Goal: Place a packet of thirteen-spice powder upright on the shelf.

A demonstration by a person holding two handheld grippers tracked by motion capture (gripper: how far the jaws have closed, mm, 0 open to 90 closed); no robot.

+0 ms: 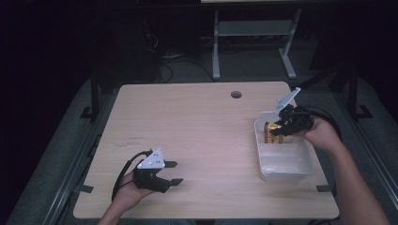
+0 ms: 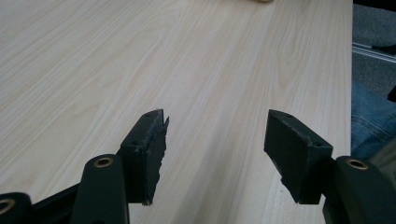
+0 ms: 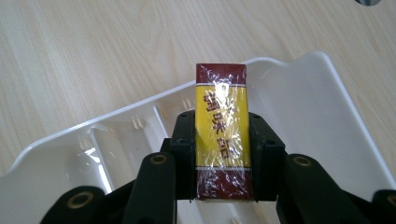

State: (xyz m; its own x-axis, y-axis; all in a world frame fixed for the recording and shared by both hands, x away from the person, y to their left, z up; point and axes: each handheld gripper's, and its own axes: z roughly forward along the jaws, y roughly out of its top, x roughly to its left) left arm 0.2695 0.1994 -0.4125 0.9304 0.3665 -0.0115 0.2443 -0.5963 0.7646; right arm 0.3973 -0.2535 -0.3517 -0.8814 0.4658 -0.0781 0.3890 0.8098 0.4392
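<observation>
Right gripper (image 3: 220, 154): its two black jaws are clamped on the long sides of a small rectangular packet, dark red at both ends with a yellow middle band, wrapped in clear shiny film (image 3: 221, 126).
Writing on the packet: three dark red characters run down the yellow band (they look like Chinese characters; glare from the film breaks them up, so I cannot read them for certain). No brand mark can be made out.
Look of the packet: flat, box-like, with thin pale lines where yellow meets red; its far end sticks out beyond the jaw tips, its near end is hidden between the gripper's arms.
Where the packet is: between the jaws, over the far end of a white plastic rectangular tray with raised walls (image 3: 299, 88). In the high view the packet (image 1: 272, 132) is a small, dim shape at the tray's (image 1: 307, 159) far end; whether it touches the tray floor I cannot tell.
Left gripper (image 2: 217, 140): jaws apart, nothing between them, over the bare pale wood-grain table (image 2: 140, 56), well away from the tray.
Cut off: the tray's near corners leave the right gripper view's edges.
</observation>
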